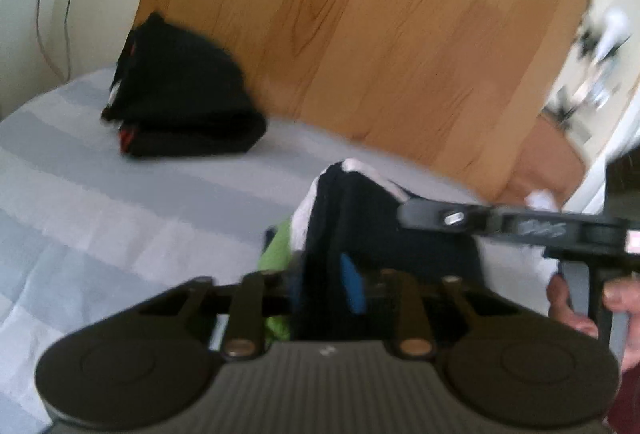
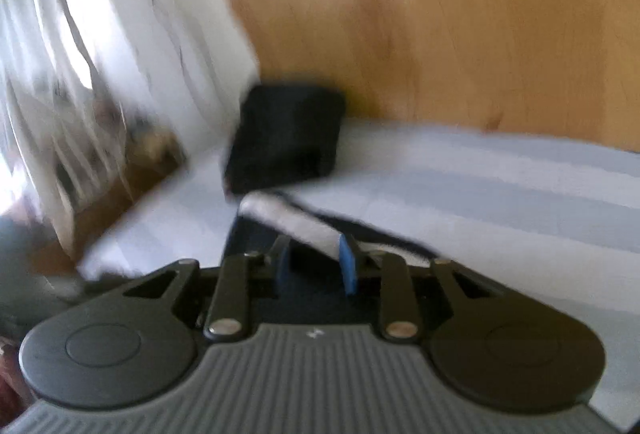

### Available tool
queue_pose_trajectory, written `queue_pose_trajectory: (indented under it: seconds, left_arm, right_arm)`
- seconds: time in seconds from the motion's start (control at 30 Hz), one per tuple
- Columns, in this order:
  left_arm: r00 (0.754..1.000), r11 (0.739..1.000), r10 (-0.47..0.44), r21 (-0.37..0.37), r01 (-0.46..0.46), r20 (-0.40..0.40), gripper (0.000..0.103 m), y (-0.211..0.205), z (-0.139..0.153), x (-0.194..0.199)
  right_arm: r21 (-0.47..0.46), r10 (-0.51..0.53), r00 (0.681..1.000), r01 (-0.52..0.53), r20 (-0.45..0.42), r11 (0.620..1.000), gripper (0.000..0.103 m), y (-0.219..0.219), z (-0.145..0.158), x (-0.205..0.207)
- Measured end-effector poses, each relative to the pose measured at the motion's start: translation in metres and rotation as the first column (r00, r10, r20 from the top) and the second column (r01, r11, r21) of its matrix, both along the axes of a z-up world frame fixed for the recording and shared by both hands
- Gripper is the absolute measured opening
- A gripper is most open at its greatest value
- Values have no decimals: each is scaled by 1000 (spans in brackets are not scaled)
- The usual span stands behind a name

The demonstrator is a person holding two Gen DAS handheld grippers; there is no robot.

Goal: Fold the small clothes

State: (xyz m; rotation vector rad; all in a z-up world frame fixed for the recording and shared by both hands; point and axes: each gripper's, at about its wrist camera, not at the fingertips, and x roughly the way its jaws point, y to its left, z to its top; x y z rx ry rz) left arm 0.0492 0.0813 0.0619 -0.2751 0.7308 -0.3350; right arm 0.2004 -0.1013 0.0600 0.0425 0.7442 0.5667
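- A small dark navy garment (image 1: 348, 230) with white trim and a green patch (image 1: 276, 246) lies bunched on a bed (image 1: 120, 194) covered in a pale blue-and-white striped sheet, in front of a wooden headboard (image 1: 360, 34).
- A folded black garment (image 1: 180, 106) with a red mark at its edge sits well apart on the sheet, close to the headboard.
- The left gripper (image 1: 326, 286) points down at a slant over the bed, its linkage filling the lower part of the left wrist view.
- The right gripper (image 2: 316, 266) also slants down toward the sheet; in the left wrist view one of its black fingers (image 1: 436, 216) reaches in from the right over the navy garment, with a person's hand (image 1: 580, 302) gripping its handle.
- The left fingers stand almost together with the dark navy cloth rising between them; one blue pad (image 1: 354, 286) shows against the fabric, and they appear to pinch it.
- The right fingers stand a little apart, blue pads either side of the garment's white band (image 2: 292, 220); motion blur hides whether the pads press on it.
- A window or curtain glares white at the left of the right wrist view, too smeared to read.
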Motion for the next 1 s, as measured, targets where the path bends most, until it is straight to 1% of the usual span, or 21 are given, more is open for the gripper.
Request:
queue_pose_trajectory:
  seconds: [0.03,0.1,0.17,0.23,0.3,0.37,0.4,0.43,0.47,0.5,0.53,0.6,0.63,0.67,0.73,0.83,0.9,1.0]
  left_arm:
    - [1000,1000,6,25,-6,8,16,-2,-3,0]
    - [1000,998,2,62,-3,25,16,-3,-3,-3]
    - [1000,998,0,62,-1,21,17,-3,-3,-3]
    - [1000,998,5,57,-5,10,19,-4,-1,-3]
    - [1000,999,8,46,-8,1,20,-3,2,-3]
    - [1000,999,12,41,-11,-6,27,0,6,-3]
    - [1000,999,17,48,-17,1,29,1,9,-6]
    - [999,998,31,62,-32,15,38,3,12,-8]
    - [999,996,47,81,-49,27,46,6,14,-11]
    - [997,993,63,100,-67,38,49,8,16,-12]
    - [997,991,72,111,-76,42,53,10,17,-13]
    - [997,993,68,94,-70,26,66,16,18,-12]
    - [998,995,59,80,-60,13,81,17,17,-12]
    - [999,997,47,67,-47,0,92,17,16,-11]
    - [1000,999,14,46,-13,-27,95,15,10,-8]
    - [997,1000,-15,20,17,-75,100,11,1,-1]
    - [993,1000,-31,-6,31,-117,100,10,-7,5]
    - [983,997,-64,-60,55,-172,100,10,-20,11]
  right_arm:
    - [-39,12,999,-10,50,999,31,8,-6,-1]
    - [-35,-16,999,17,30,999,32,13,-5,1]
    - [-45,-3,999,5,53,999,31,11,-6,-4]
    - [2,-14,998,14,64,1000,31,8,-8,-1]
    - [64,-33,995,28,91,998,33,0,-7,-8]
    - [152,-60,992,42,112,988,40,-20,0,-27]
    - [211,-85,988,57,126,976,50,-31,4,-39]
    - [260,-118,983,79,139,962,62,-37,6,-48]
    - [312,-157,976,104,150,944,66,-48,7,-61]
    - [343,-178,972,116,154,932,70,-56,6,-71]
    - [364,-194,969,127,152,922,74,-64,3,-81]
    - [369,-214,969,155,124,916,80,-75,-6,-92]
    - [366,-215,972,166,97,915,81,-79,-13,-95]
    - [367,-211,975,173,66,914,81,-84,-20,-97]
    - [387,-210,978,190,9,903,82,-92,-32,-102]
    - [435,-198,977,214,-82,875,83,-99,-48,-98]
    - [461,-179,977,211,-111,862,83,-98,-50,-94]
    - [481,-140,980,191,-140,856,83,-93,-53,-88]
